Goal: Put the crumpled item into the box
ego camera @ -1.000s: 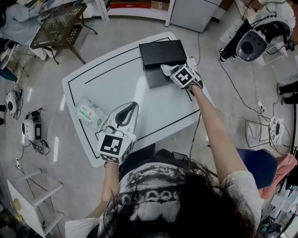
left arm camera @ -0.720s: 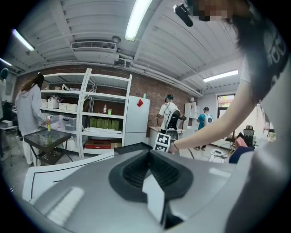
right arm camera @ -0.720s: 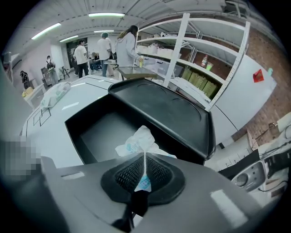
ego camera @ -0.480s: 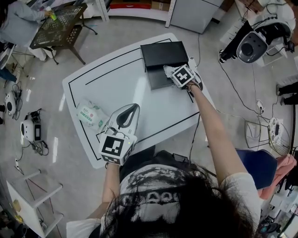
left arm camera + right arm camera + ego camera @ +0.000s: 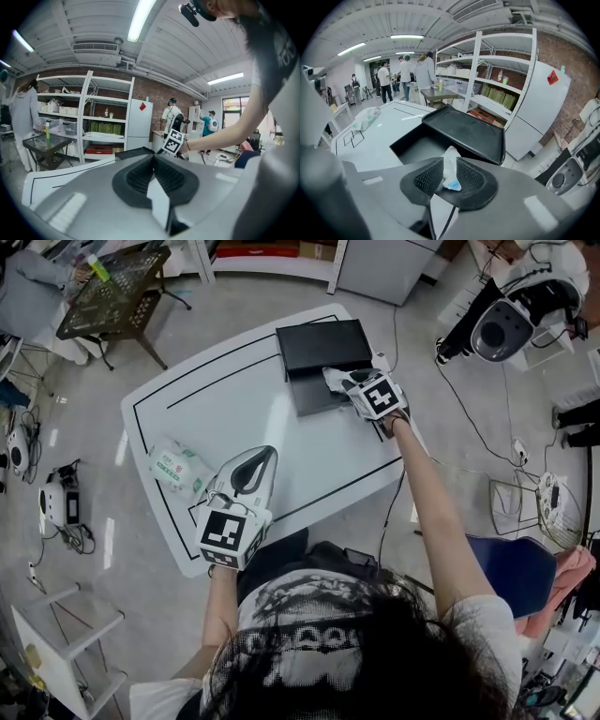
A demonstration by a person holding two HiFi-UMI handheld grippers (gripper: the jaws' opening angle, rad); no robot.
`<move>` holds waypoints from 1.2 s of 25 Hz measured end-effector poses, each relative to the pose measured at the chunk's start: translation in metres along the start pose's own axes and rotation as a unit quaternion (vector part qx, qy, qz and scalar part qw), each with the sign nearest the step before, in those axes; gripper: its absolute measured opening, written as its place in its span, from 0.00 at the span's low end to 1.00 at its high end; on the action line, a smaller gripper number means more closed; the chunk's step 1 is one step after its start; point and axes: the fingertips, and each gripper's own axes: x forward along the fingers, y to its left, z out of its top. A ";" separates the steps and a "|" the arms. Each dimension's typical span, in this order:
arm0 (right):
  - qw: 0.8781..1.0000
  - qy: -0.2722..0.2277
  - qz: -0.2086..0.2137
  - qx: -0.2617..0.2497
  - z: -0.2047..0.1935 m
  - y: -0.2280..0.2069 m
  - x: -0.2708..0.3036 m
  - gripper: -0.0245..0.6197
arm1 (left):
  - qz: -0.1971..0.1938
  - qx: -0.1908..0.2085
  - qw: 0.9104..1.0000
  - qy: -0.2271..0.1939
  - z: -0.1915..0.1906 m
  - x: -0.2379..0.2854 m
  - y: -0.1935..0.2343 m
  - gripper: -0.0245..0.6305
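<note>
The crumpled white tissue (image 5: 450, 169) is pinched between my right gripper's (image 5: 449, 177) pads, and it sticks out of the right gripper (image 5: 349, 388) as a white tuft (image 5: 335, 381) in the head view. It hangs over the right edge of the open black box (image 5: 315, 395) (image 5: 417, 146). The box's lid (image 5: 325, 343) (image 5: 468, 132) lies just behind the box. My left gripper (image 5: 247, 476) (image 5: 153, 174) rests shut and empty near the table's front edge, far from the box.
A soft pack of wipes (image 5: 178, 468) (image 5: 365, 117) lies on the white table (image 5: 234, 399) left of the left gripper. White shelving (image 5: 497, 79) and a fridge stand beyond the table. Several people stand in the background, and cables lie on the floor to the right.
The right gripper with the tissue has stayed at the box's right edge, shifting only slightly. The left gripper has not moved.
</note>
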 end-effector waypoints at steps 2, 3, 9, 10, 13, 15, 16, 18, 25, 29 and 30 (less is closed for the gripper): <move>1.000 -0.019 0.001 0.008 0.004 0.005 -0.015 0.17 | -0.004 0.003 1.000 -0.001 0.002 -0.001 -0.006 0.04; 0.999 -0.030 0.002 0.012 0.005 0.008 -0.023 0.17 | -0.006 0.005 1.000 -0.002 0.002 -0.001 -0.008 0.04; 0.994 -0.107 0.010 0.035 0.015 0.029 -0.077 0.17 | -0.019 0.016 1.000 -0.003 0.006 0.000 -0.028 0.04; 0.992 -0.119 0.009 0.038 0.016 0.032 -0.087 0.17 | -0.022 0.018 1.000 -0.003 0.007 0.001 -0.032 0.04; 0.986 -0.157 0.005 0.051 0.017 0.041 -0.118 0.17 | -0.033 0.024 0.999 -0.003 0.008 0.005 -0.047 0.04; 0.981 -0.183 0.005 0.065 0.014 0.049 -0.139 0.17 | -0.042 0.029 0.999 -0.003 0.009 0.007 -0.057 0.04; 0.978 -0.195 0.005 0.073 0.012 0.052 -0.149 0.17 | -0.045 0.031 0.998 -0.003 0.009 0.008 -0.062 0.04; 0.973 -0.215 0.005 0.084 0.006 0.060 -0.169 0.17 | -0.053 0.035 0.998 -0.004 0.010 0.010 -0.073 0.04; 0.961 -0.248 0.003 0.119 -0.035 0.085 -0.229 0.17 | -0.073 0.047 0.996 0.000 0.011 0.012 -0.113 0.04; 0.957 -0.255 0.002 0.140 -0.063 0.100 -0.252 0.17 | -0.082 0.053 0.995 0.003 0.008 0.009 -0.136 0.04; 0.956 -0.256 0.003 0.145 -0.070 0.104 -0.256 0.17 | -0.084 0.054 0.995 0.003 0.007 0.008 -0.142 0.04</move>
